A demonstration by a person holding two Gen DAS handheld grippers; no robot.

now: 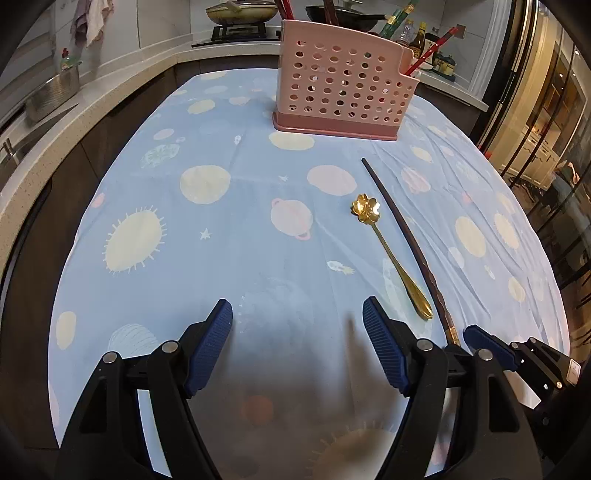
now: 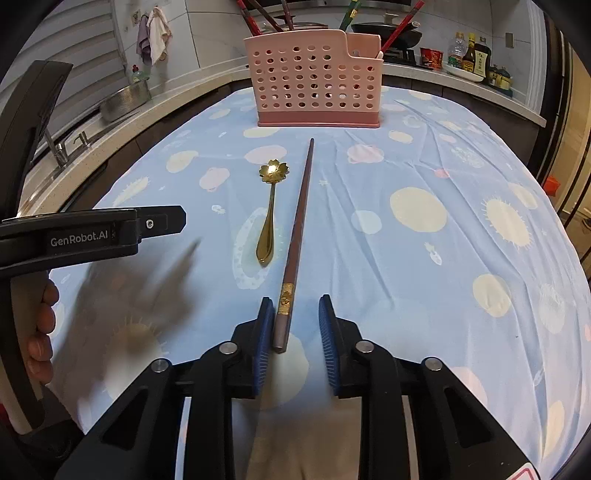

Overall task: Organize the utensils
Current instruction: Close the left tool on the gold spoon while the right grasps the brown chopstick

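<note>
With the left gripper open and empty, the right gripper straddles, ungripped, the chopstick beside the spoon; next, clamp and lift.

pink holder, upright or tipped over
Upright. The pink holder stands on its darker base on the blue tablecloth, open top up, with chopsticks sticking out above its rim.

The chopstick's near end disappears behind the right claw in the left wrist view, and the holder hides its utensils' lower parts.
</note>
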